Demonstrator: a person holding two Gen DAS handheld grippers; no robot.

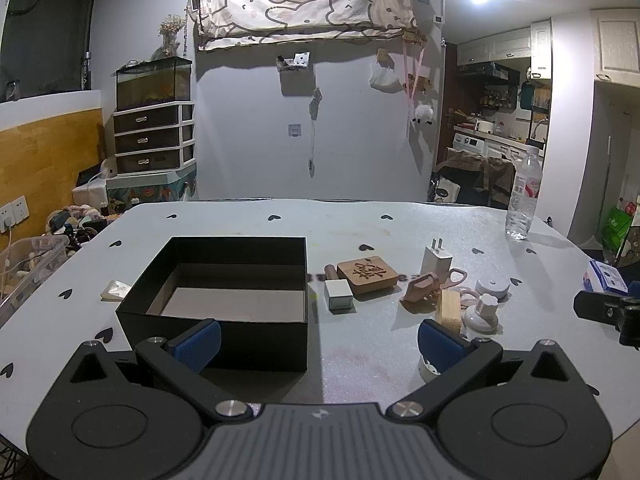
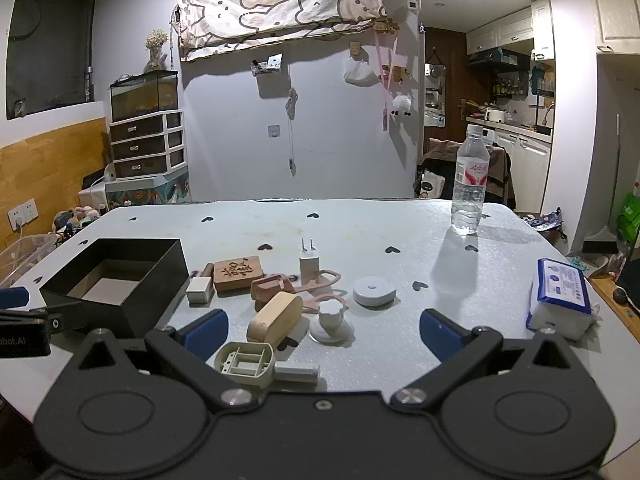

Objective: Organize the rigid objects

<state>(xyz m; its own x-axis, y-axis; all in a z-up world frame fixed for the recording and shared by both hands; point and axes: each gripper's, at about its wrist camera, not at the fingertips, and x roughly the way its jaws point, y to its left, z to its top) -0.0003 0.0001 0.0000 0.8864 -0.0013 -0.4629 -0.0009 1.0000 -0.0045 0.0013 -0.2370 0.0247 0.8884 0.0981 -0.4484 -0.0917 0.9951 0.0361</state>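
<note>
Nothing is seen inside the open black rectangular cardboard box (image 1: 224, 280), so the sorting is judged not yet begun: every piece is left to be moved.

Right of the box, a cluster of rigid objects is spread on the pale grey table with black heart marks (image 1: 400, 224). Just beside the box's right wall a carved brown wooden square block (image 2: 238, 273) is laid flat, with a small white cube (image 2: 199, 291) in front of it and a short brown cylinder (image 1: 331, 271) touching it behind. Further right of the box, a rounded pale wooden oval block (image 2: 276, 317) is tilted against a pinkish-brown plastic piece (image 2: 269, 285); a white wall charger with upright prongs (image 2: 309, 266) is stood behind, and a white round disc (image 2: 374, 291) and a white knob on a round base (image 2: 331, 322) are set beyond. Nearest the right camera, a beige ribbed plastic housing (image 2: 245, 362) is laid with a small grey bar touching it.

Left of the box, a small pale flat slab (image 1: 115, 290) is set apart.

Well right of the box, a clear plastic water bottle (image 2: 470, 184) and a blue-and-white wipes pack (image 2: 560, 298) are stood clear of the cluster and are judged no obstacle.

The left gripper (image 1: 318, 340) is spread wide and empty, hovering over the box's near right corner. The right gripper (image 2: 323, 336) is likewise held wide and empty, over the cluster's near edge.
</note>
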